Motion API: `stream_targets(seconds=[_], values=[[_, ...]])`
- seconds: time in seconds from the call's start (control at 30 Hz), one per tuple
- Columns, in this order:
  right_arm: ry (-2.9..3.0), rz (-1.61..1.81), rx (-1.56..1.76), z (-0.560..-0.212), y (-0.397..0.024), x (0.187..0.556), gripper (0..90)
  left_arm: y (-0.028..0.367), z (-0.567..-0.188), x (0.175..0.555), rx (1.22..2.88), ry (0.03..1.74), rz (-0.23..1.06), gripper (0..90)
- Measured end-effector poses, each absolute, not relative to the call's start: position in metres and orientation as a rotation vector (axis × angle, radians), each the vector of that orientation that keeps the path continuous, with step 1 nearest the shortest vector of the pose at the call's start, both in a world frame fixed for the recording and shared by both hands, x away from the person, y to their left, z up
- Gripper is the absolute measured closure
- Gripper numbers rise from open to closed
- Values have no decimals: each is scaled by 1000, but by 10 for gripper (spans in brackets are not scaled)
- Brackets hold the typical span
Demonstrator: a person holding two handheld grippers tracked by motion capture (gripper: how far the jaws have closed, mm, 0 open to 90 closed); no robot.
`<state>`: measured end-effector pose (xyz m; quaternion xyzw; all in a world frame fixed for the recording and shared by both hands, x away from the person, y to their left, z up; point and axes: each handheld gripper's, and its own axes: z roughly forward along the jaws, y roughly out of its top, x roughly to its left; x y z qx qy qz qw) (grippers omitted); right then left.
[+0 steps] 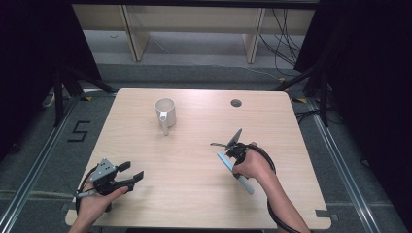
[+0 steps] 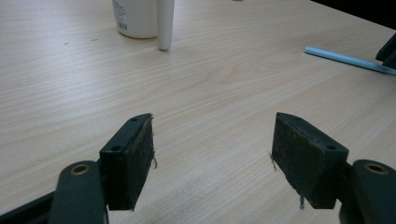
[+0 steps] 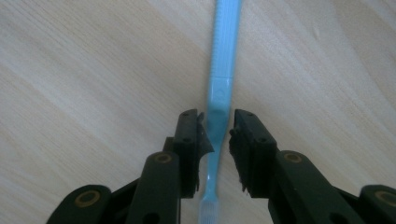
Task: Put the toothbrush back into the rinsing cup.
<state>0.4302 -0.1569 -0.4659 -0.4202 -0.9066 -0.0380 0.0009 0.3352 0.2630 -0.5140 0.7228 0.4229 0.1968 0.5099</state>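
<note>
A light blue toothbrush [image 1: 247, 185] lies flat on the wooden table [image 1: 194, 204] at the right. My right gripper [image 1: 232, 155] points down over it. In the right gripper view the toothbrush [image 3: 226, 46] runs straight between the jaws of my right gripper [image 3: 217, 140]; the pads flank its thin neck closely with a sliver of gap, and the bristle end sits at the bottom edge. A white mug [image 1: 165, 112] stands upright toward the far middle, its handle facing me. My left gripper [image 1: 132, 171] rests near the front left corner, open and empty [image 2: 212, 158].
A round cable hole [image 1: 236, 103] is cut in the table's far right. The left gripper view shows the mug [image 2: 135, 18] far ahead, the toothbrush [image 2: 345, 59] off to the right and bare wood between. Dark curtains and floor rails surround the table.
</note>
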Motion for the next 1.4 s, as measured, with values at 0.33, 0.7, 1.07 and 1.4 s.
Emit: stream_targets(seconds=[0.33,0.7,1.07,1.4], values=[[-2772,-73,-1394,-468,-149,431,729,262,-514,335,1745,1014,472,288],[-2826,-76,-1358,-476,-151,433,768,262,-514,335,1744,1015,471,288],[-2876,-47,-1289,-476,-149,432,795,261,-515,335,1746,1012,470,289],[-2909,-48,-1265,-475,-150,432,797,260,-515,336,1745,1002,463,290]])
